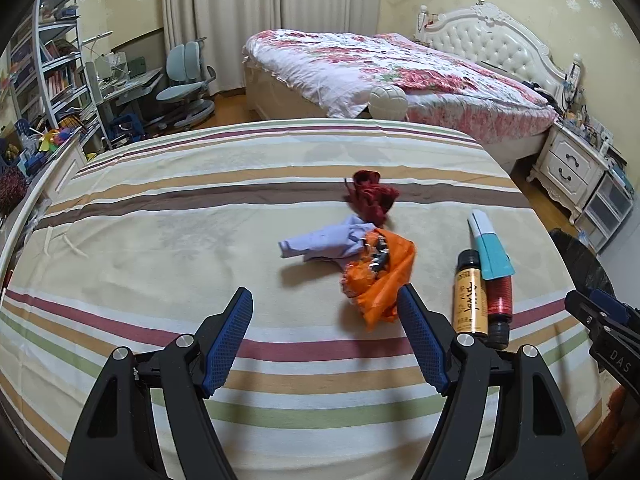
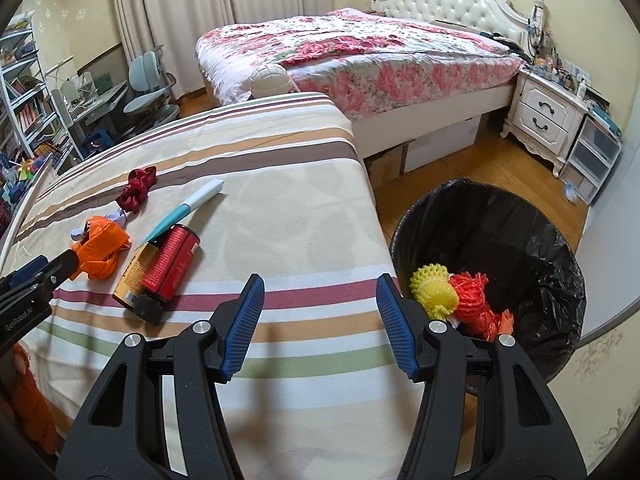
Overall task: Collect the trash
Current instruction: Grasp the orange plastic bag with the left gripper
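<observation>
Where bin wall (image 2: 560, 320) dips, contents unseen

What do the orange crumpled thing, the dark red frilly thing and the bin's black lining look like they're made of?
Orange crumpled thing: probably thin plastic film, glossy, with sharp creases and highlights. Dark red frilly thing: looks like fabric, slightly satiny, gathered in soft ruffles, perhaps a scrunchie. Black lining of the bin: thin plastic bag, shiny, wrinkled, folded over the rim.

The left gripper (image 1: 326, 306) and right gripper (image 2: 320, 294) both tilt downward, jaws apart, empty.
</observation>
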`<state>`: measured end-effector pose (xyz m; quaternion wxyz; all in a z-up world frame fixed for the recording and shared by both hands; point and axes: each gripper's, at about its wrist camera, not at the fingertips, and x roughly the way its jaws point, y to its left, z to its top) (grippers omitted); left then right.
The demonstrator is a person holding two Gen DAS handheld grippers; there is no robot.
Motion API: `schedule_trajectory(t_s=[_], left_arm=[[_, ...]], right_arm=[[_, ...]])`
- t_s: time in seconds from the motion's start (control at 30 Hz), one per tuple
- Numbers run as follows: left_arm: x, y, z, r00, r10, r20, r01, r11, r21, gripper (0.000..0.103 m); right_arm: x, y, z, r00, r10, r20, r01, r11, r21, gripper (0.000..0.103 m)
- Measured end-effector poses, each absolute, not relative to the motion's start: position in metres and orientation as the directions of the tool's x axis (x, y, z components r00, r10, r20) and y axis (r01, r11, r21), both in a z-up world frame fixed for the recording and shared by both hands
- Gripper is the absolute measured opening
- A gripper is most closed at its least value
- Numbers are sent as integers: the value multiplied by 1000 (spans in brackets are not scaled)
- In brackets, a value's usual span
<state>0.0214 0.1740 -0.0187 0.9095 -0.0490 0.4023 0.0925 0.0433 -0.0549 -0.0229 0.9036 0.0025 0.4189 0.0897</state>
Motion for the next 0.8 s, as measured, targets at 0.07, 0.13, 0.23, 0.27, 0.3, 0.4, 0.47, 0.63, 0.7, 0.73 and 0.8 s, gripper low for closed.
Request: schedule_trajectory(t_s=[0.07,0.13,0.23,0.27,0.3,0.4,0.47,0.63,0.7,0.73,0.8], left_arm=[[25,168,-20,655,123,-746,-200,980,-15,73],[26,163,-21,656,125,-745,-193,981,-5,72],[31,155,-23,656,129,-743,-177,984,15,66],[32,154,-25,654,129,-746,-174,985,18,65],[33,153,-25,653,125,-747,-170,985,16,64],[35,148,-28,652,113,-750,-155,988,14,53],[36,145,-30,644,103,-758,-139,990,17,34],[34,143,-36,639,64,-767,-111,994,-9,26],[31,144,-34,643,63,-764,-110,994,-10,25],[30,146,-33,645,61,-761,-111,994,-14,25],[26,149,-30,653,63,-755,-115,993,-16,25]], right_arm=[[44,-60,-23,633,166,-756,-152,984,88,57],[44,-65,-24,634,167,-755,-146,985,95,57],[46,-71,-25,633,169,-755,-137,985,106,57],[46,-73,-26,633,171,-755,-134,985,110,57],[46,-74,-26,633,172,-755,-132,985,113,57],[47,-78,-27,632,173,-755,-127,985,120,57],[47,-79,-28,632,175,-755,-125,985,123,57],[47,-80,-28,632,174,-755,-125,985,123,57],[48,-78,-28,632,174,-756,-128,985,120,57],[48,-77,-27,632,174,-755,-130,984,118,57],[48,-74,-26,632,177,-754,-137,984,116,57]])
